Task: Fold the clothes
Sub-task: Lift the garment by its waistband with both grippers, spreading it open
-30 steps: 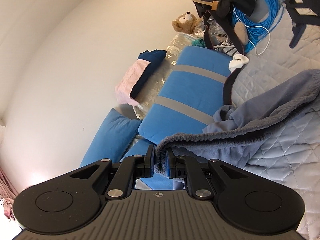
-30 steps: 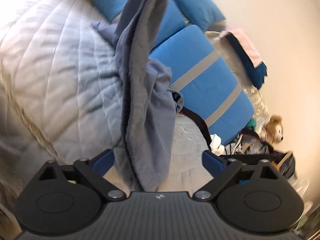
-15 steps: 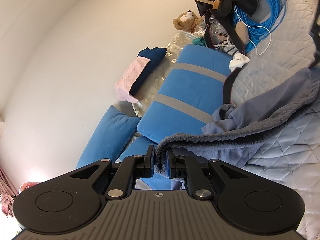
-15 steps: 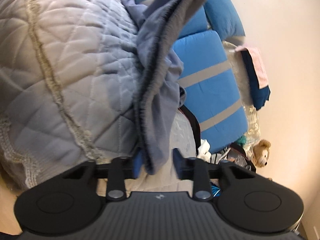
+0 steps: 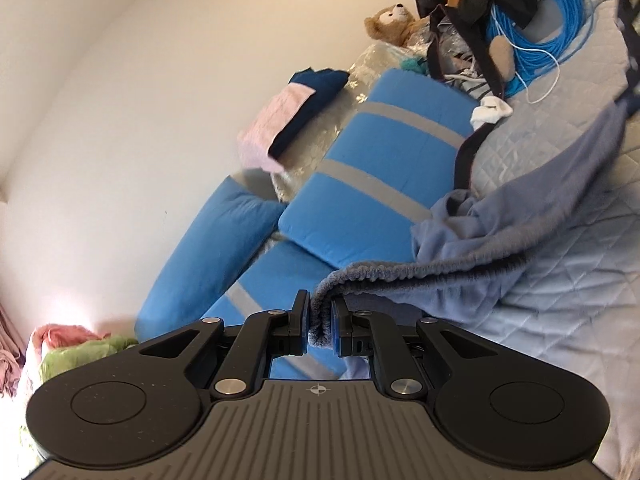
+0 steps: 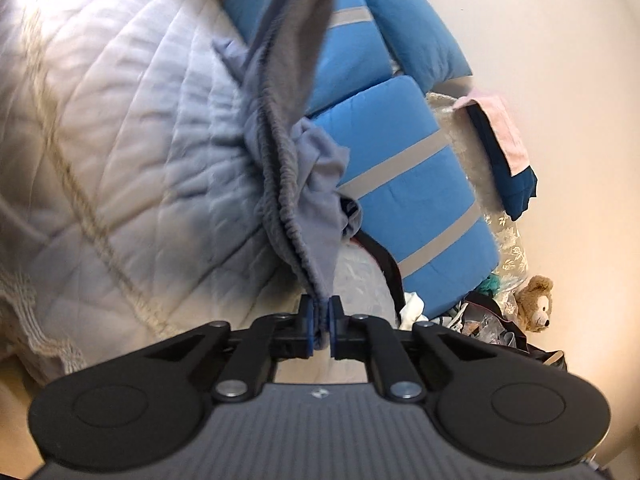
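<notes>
Both tools pinching the elastic hem of a grey-blue garment, strung up over the bed

Left tool [image 5: 320, 322] is clamped narrow on one end of the ribbed hem of the garment [image 5: 520, 216], and the right tool [image 6: 320, 320] is shut tight on the other end, so the hem hangs between them like a line. I'd guess that's to let the rest drop straight before it gets laid flat for folding. The loose part sags onto the quilted bed [image 6: 100, 140], close to the striped blue pillows [image 5: 384, 168] at the head edge by the wall. Can't tell what kind of garment it is, since the bunched bit hides its shape. From the left view the right tool is only a dark sliver at the frame edge, and nobody's hands show anywhere.
</notes>
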Demonstrator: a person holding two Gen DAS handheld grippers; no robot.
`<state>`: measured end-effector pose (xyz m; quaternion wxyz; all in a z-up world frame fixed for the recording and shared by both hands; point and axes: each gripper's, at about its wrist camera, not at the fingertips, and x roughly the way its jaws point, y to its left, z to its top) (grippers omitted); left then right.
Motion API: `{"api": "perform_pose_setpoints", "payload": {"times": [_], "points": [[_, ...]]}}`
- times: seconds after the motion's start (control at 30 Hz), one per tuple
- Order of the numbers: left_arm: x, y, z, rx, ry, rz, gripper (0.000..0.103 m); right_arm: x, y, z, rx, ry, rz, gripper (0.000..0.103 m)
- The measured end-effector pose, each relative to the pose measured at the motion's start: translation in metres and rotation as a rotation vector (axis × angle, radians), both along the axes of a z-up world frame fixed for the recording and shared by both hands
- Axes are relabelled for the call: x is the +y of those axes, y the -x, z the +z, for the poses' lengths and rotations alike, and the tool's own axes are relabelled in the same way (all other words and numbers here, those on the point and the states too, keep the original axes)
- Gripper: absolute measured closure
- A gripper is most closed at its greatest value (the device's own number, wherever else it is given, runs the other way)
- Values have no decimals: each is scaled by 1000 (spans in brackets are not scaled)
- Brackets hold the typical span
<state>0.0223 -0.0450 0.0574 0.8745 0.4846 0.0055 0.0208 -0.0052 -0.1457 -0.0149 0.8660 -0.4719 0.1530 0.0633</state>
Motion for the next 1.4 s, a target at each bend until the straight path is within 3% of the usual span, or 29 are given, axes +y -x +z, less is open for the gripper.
{"api": "perform_pose_setpoints", "payload": {"times": [0.3,0.63,0.77,0.87,0.97,1.07,1.23,1.4], "points": [[23,64,72,-66,-61,-14,93,-17,45,116,21,-156,117,103],[43,144,145,-102,-125,-5,93,-28,122,221,133,-338,275,103],[52,162,180,-4,-107,-43,93,-36,137,262,208,-371,338,103],[58,165,211,133,-79,-87,93,-47,125,295,311,-372,369,103],[64,161,251,323,21,-138,93,-60,105,327,421,-359,397,103],[67,161,289,423,69,-152,93,-73,93,361,468,-393,422,103],[70,175,357,389,85,-143,93,-92,101,423,405,-487,482,103],[78,189,415,251,131,-151,93,-105,123,468,315,-538,578,103]]}}
